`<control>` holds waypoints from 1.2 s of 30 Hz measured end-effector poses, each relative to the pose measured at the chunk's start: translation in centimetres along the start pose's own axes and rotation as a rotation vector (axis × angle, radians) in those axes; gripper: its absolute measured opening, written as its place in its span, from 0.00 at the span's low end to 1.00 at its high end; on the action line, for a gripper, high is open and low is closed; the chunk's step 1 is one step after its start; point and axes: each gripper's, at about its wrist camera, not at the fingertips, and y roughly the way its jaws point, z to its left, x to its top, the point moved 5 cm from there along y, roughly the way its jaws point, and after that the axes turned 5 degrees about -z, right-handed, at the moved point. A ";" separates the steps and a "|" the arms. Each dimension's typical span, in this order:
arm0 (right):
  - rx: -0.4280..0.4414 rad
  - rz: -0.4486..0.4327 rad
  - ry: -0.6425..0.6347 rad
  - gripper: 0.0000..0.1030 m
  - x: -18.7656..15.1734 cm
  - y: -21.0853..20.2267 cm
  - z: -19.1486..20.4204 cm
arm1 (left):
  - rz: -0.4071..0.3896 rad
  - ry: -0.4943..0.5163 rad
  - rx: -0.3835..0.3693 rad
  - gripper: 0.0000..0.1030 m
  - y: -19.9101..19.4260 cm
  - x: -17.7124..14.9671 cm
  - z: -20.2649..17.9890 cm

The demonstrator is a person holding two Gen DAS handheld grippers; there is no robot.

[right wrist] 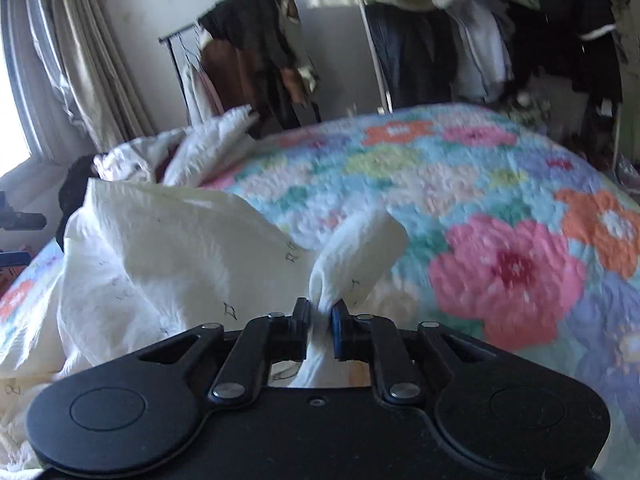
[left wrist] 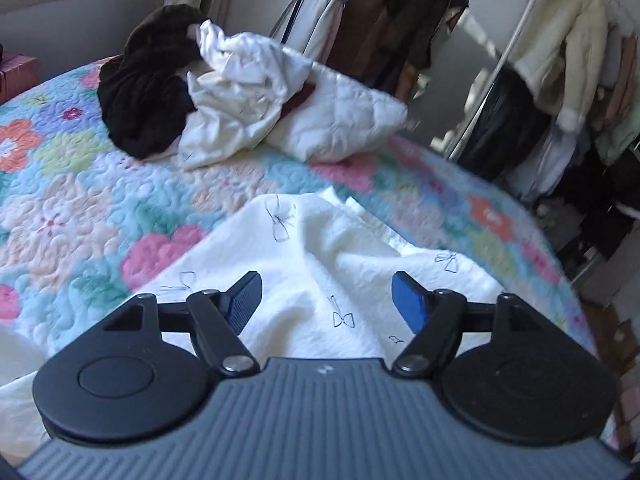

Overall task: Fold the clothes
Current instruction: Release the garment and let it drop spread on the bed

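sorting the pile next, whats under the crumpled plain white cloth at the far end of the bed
Crumpled plain white cloth lies over a dark brown garment and a white quilted piece; a dark red strip peeks out. Anything deeper is covered.

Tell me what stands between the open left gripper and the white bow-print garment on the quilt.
Nothing visible. The left gripper hangs open directly over the white bow-print garment, with only air between. The pile of dark and white clothes lies farther back on the floral quilt.
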 end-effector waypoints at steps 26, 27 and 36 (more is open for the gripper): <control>0.553 0.260 -0.288 0.43 -5.8 -27.4 9.7 | 0.137 0.071 0.066 0.92 -37.4 -13.7 8.1; 0.577 0.263 -0.307 0.43 -5.3 -28.8 10.0 | 0.147 0.089 0.088 0.92 -38.0 -13.7 8.3; 0.552 0.448 -0.099 0.61 -10.8 -23.8 10.7 | 0.286 -0.040 0.068 0.92 -30.3 -18.7 7.8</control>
